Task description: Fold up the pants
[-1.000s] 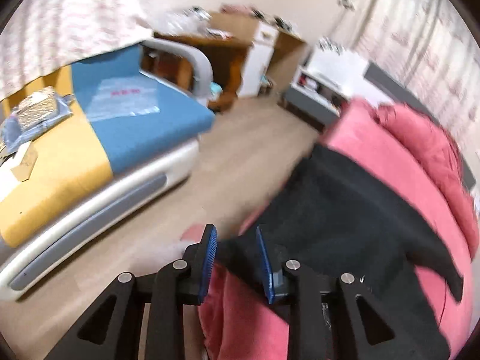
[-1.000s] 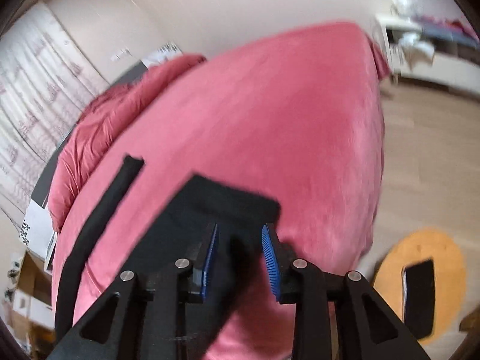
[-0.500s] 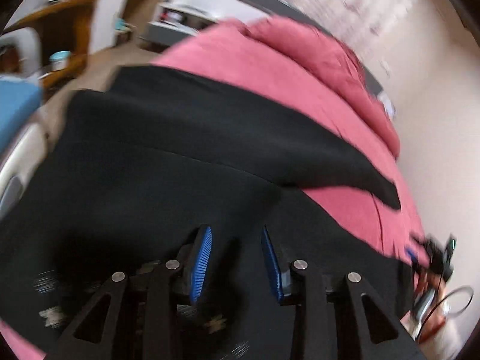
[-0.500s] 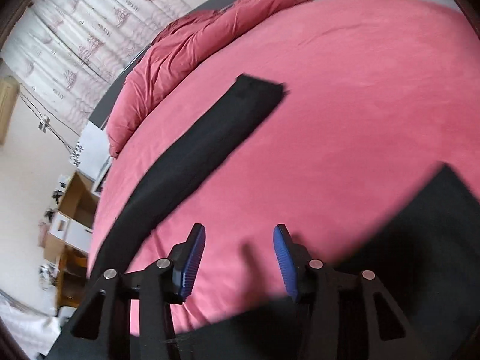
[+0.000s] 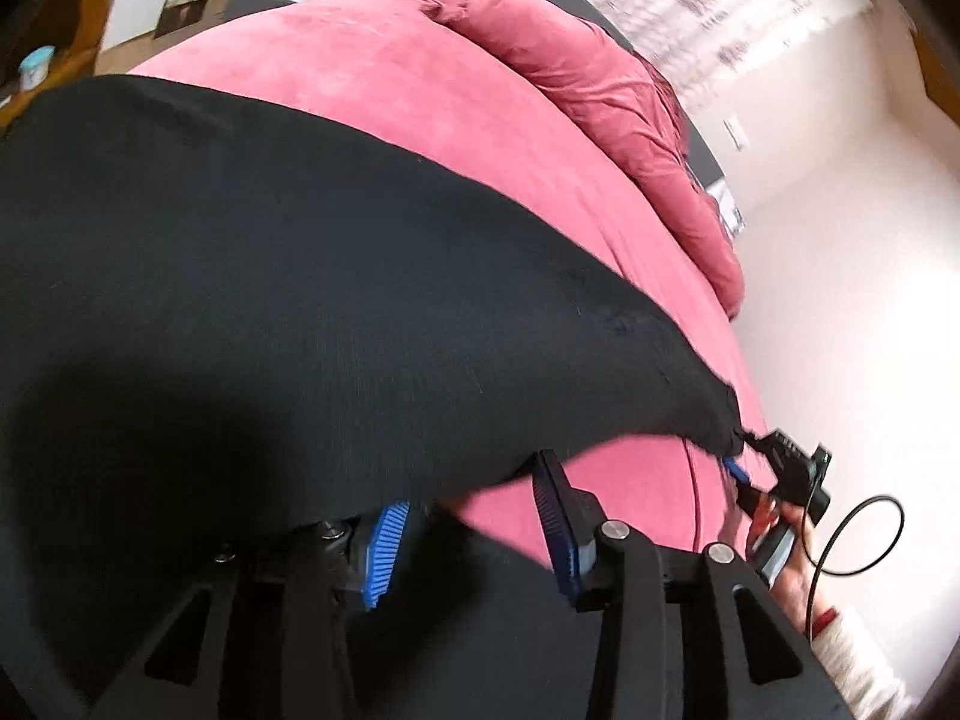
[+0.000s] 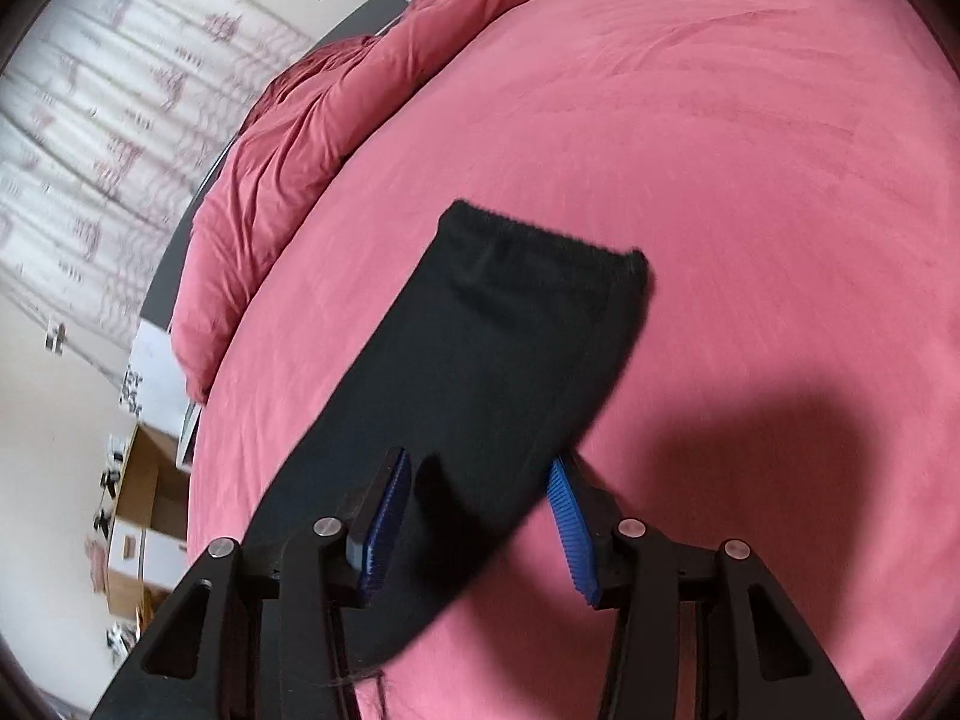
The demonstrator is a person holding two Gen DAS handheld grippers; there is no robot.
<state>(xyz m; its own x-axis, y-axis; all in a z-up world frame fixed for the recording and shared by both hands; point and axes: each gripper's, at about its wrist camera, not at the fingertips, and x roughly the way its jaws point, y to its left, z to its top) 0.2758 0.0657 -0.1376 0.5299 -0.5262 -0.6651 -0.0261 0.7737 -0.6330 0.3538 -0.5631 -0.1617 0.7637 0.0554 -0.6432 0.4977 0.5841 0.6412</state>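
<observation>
Black pants (image 5: 288,276) lie spread over the pink bed cover (image 5: 420,96). My left gripper (image 5: 474,516) hangs low over their near edge. Its jaws are opening, and loose black cloth drapes over the left blue pad (image 5: 387,534) without being pinched. In the right wrist view one black pant leg (image 6: 498,360) runs away from me to its cuff (image 6: 540,246). My right gripper (image 6: 480,510) straddles that leg. Its jaws are closing with the leg between them, and the pads stand apart from the cloth. The left wrist view also catches the right gripper (image 5: 786,474) in a hand by the leg's tip.
A bunched pink duvet (image 6: 288,138) lies along the head of the bed under patterned curtains (image 6: 90,120). Boxes and wooden furniture (image 6: 138,504) stand on the floor past the bed's left side. A black cable (image 5: 864,534) loops off the right gripper.
Both grippers swung in from the bed's edge over the pants. The left jaws spread wider. The right gripper went from bare pink cover to astride the pant leg.
</observation>
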